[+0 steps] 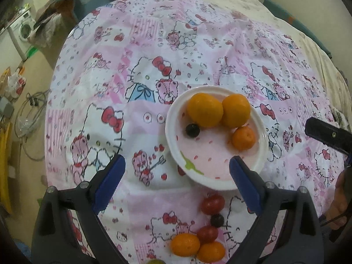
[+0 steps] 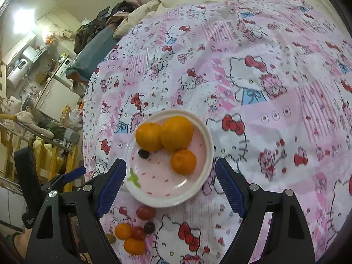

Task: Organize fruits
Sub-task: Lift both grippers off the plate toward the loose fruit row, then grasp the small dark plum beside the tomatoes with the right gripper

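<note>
Table [image 1: 198,44]: pink cartoon cloth.
Plate [image 1: 263,132]: three oranges, one grape.
Left tongs [image 1: 177,169]: spread, empty.
Right tongs [image 2: 170,171]: spread, empty.

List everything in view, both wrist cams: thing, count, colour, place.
plate: 1, white rim with pink inside, on the tablecloth
large oranges: 2, orange, touching at the far side of the plate
small orange: 1, orange, on the plate, nearer side
dark berry: 1, near black, on the plate by the large oranges
small oranges: 2, orange, on the cloth near the plate
red tomatoes: 2, red, on the cloth near the plate
second dark berry: 1, between the tomatoes
green fruit: 1, partly hidden at the cluster's edge
tablecloth: 1, pink and white cartoon print
left hand-held gripper: open, empty
right hand-held gripper: open, empty
</note>
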A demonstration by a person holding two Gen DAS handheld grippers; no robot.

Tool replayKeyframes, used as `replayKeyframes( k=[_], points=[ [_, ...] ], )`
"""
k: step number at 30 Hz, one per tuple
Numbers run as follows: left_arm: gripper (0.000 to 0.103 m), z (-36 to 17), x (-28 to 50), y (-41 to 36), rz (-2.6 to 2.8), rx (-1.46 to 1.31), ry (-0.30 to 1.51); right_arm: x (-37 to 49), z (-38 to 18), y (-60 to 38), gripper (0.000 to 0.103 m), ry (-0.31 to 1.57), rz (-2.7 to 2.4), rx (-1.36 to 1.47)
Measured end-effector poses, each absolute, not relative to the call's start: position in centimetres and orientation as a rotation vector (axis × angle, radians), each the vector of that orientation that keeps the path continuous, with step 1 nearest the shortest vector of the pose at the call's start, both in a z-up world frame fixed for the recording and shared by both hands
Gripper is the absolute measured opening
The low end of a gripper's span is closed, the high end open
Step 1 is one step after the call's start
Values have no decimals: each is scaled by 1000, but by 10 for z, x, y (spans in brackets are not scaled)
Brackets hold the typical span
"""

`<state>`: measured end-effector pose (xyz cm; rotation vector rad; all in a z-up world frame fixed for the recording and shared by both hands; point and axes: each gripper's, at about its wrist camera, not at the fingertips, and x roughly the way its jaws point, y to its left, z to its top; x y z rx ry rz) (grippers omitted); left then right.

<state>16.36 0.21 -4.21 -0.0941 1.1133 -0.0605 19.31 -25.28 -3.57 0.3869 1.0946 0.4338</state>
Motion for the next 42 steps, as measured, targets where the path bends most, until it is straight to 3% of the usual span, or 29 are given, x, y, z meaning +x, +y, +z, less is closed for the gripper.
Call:
replayKeyframes(
  k=[22,34,37,39,42],
  points=[
    [94,-40,88,15,-19,-129,1139,121,-53,-283,86,1138,394,443],
    [94,-54,89,23,36,-150,1181,121,-91,-255,86,1269,463,449],
    [94,-57,90,25,43,-165,1195,123,-107,-231,75,1351,541,470],
    [94,-57,90,28,52,-175,1199,122,-116,-214,59,1393,583,461],
    [94,-56,90,34,61,-190,1197,121,-126,-187,45,1431,608,409]
  ],
)
